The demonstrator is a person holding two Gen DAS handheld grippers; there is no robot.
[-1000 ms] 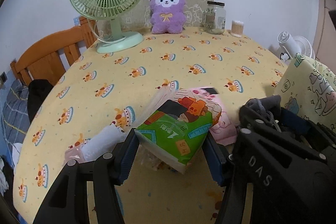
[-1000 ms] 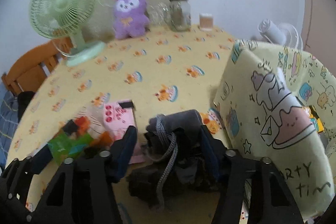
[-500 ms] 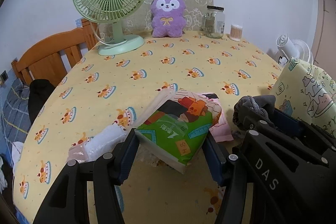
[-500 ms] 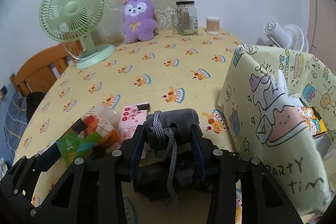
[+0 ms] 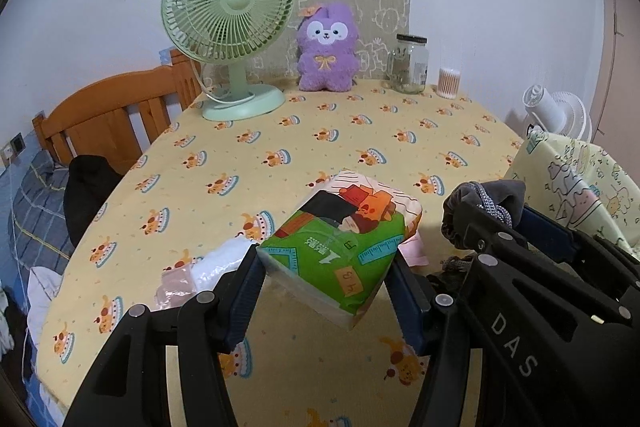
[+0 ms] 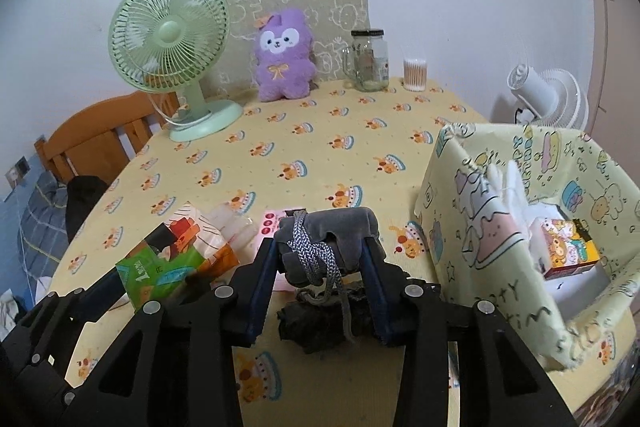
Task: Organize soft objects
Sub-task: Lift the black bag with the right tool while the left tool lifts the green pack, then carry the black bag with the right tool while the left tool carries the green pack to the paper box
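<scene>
Left wrist view: my left tool (image 5: pixel 326 287) is clamped about half open across the near end of a tissue pack (image 5: pixel 344 239), one finger on each long side; the pack hangs tilted above the bench (image 5: pixel 320 131), its far end free. It looks light and squashy, and the plastic wrap could be slippery, so I judge a hold across the middle of the width safer than one at a corner. Beneath and beside it lie a white packet (image 5: pixel 212 267) and a pink packet (image 5: pixel 414 251). At the right edge my other tool shows, carrying a grey pouch (image 5: pixel 480 207). Right wrist view: my right tool (image 6: pixel 324 267) is closed fairly narrow on the grey pouch (image 6: pixel 332 231), fingers pressing both sides of the rolled fabric, its braided cord (image 6: pixel 316 255) hanging between them. Soft, limp and light by my reading; gripping the rolled bulk, not the cord, should keep it from slipping. More dark cloth (image 6: pixel 316 323) lies on the bench under the fingers. A fabric bin (image 6: pixel 500 195) stands just to the right, some boxes already inside.
</scene>
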